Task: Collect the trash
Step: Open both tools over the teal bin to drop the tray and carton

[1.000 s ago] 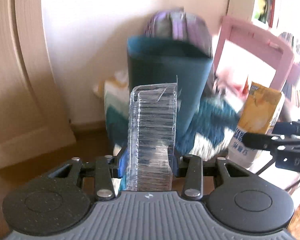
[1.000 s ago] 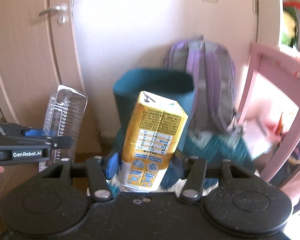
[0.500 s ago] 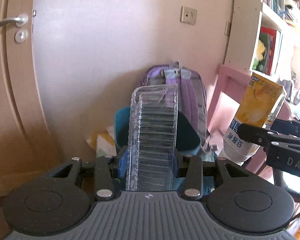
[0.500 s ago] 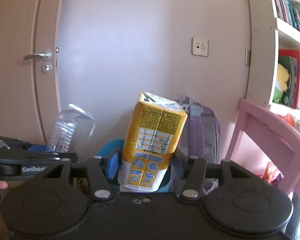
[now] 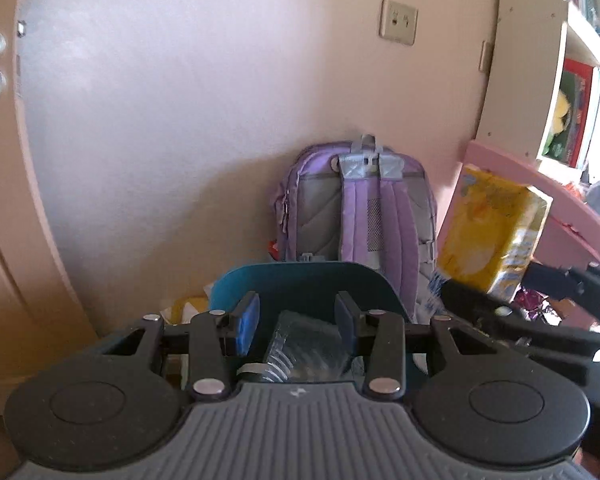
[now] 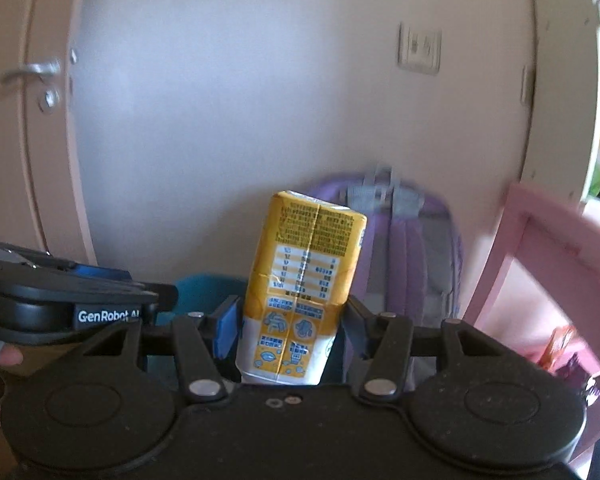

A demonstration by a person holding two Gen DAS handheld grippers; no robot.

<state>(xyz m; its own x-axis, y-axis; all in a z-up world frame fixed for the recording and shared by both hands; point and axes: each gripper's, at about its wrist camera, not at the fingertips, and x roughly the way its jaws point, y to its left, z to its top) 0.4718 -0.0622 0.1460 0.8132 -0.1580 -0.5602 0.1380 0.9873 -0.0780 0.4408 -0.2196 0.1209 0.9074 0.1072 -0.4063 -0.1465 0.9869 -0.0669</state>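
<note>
My left gripper point(image 5: 298, 318) is open and empty above the teal bin point(image 5: 300, 276). The clear plastic container point(image 5: 304, 350) lies inside the bin, below the blue pads. My right gripper point(image 6: 290, 320) is shut on a yellow and white drink carton point(image 6: 304, 276), held upright. The carton also shows in the left wrist view point(image 5: 492, 236), to the right of the bin. The left gripper shows in the right wrist view point(image 6: 68, 300) at the left edge. The bin's rim point(image 6: 204, 284) shows behind the carton.
A purple backpack point(image 5: 360, 208) leans on the wall behind the bin. A pink chair point(image 5: 540, 208) and a white bookshelf point(image 5: 572, 80) stand at the right. A wooden door point(image 5: 4, 200) is at the left. Loose wrappers point(image 5: 534, 304) lie near the chair.
My left gripper has opened and the clear plastic container has dropped into the teal bin. The right gripper still holds the carton and has moved closer to the bin.
</note>
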